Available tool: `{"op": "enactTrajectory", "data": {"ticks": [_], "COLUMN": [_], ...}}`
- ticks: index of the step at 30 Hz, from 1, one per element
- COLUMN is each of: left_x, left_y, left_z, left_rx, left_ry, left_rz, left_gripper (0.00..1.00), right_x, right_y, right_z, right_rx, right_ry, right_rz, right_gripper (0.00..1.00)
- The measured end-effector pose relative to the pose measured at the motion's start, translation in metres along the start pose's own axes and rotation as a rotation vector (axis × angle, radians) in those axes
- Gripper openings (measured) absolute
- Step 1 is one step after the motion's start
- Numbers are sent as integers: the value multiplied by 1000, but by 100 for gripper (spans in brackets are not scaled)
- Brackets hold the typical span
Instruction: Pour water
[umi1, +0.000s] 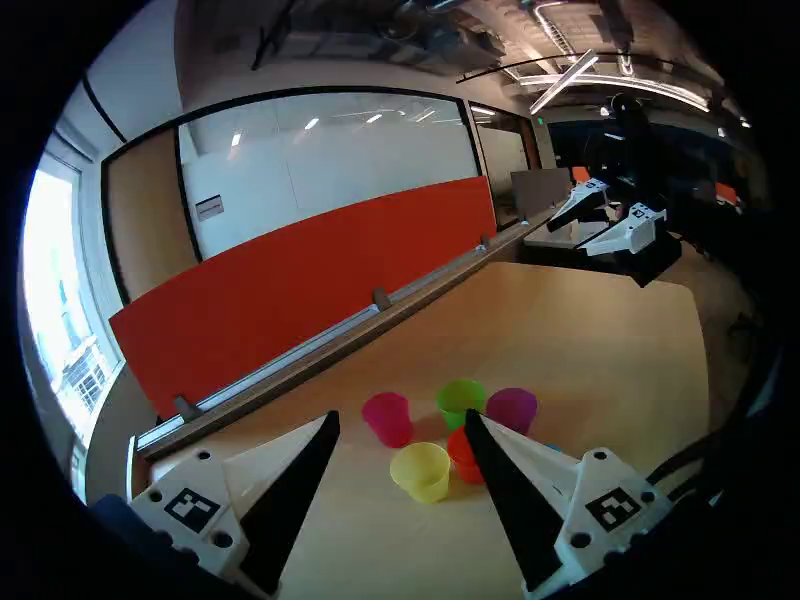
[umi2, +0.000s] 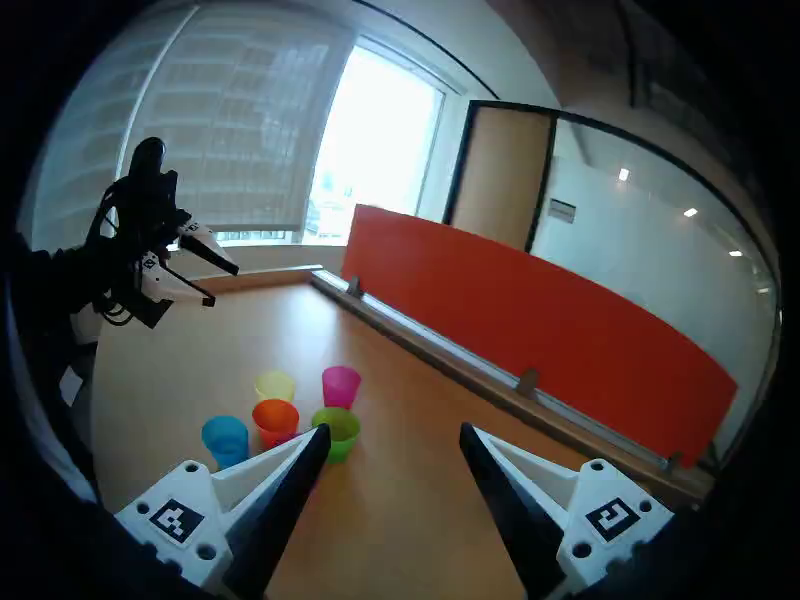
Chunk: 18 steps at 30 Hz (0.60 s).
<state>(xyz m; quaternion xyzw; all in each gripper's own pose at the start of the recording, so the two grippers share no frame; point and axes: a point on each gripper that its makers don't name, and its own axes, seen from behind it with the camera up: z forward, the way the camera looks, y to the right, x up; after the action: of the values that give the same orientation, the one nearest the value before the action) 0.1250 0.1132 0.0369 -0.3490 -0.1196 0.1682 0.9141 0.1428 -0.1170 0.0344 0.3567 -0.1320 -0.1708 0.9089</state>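
six cups (umi1: 458, 448) stand in a tight group on the bench (umi1: 600, 340), counting both views together: pink cup (umi1: 388, 417), green cup (umi1: 461, 398), purple cup (umi1: 512, 408), yellow cup (umi1: 421, 470), orange cup (umi1: 460, 458) and blue cup (umi2: 225, 440). in the left gripper view the group lies at 6 o'clock, just ahead of the left tool (umi1: 400, 415), whose jaws stand wide apart and hold nothing. the right tool (umi2: 393, 428) is spread wide and empty too, with the group at 7 o'clock in its view, beside its left finger. i cannot tell whether any cup holds water.

the cups look like thin, smooth plastic, light and a little tapered. i think the wall would bend under a hard squeeze, and a wet cup could slip. the best hold seems to be the middle of the wall, taken gently from the outer side. the yellow cup and blue cup sit at the edge and look easier to reach. the orange cup is hemmed in, so a neighbour might be knocked.

the cups carry no writing that i can see. each tool has square black-and-white markers (umi1: 193, 507), which are patterns and not words. a small sign (umi1: 209, 207) hangs on the glass wall behind the orange screen (umi1: 300, 280), too small to read.
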Motion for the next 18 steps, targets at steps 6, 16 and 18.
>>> {"op": "enactTrajectory", "data": {"ticks": [6, 16, 18], "left_x": [-5, -30, -37], "left_y": [8, 28, 35], "left_z": [5, 15, 17], "left_rx": [-46, -138, -165], "left_ry": [-11, -74, -87], "left_rz": [-2, 16, 20], "left_gripper": [93, 93, 93], "right_x": [-4, -3, -3], "right_y": [-7, -15, -15], "right_z": [8, 17, 18], "right_rx": [40, 75, 80], "right_ry": [-22, -47, -50], "right_rz": [-14, -59, -62], "right_gripper": [100, 100, 100]}}
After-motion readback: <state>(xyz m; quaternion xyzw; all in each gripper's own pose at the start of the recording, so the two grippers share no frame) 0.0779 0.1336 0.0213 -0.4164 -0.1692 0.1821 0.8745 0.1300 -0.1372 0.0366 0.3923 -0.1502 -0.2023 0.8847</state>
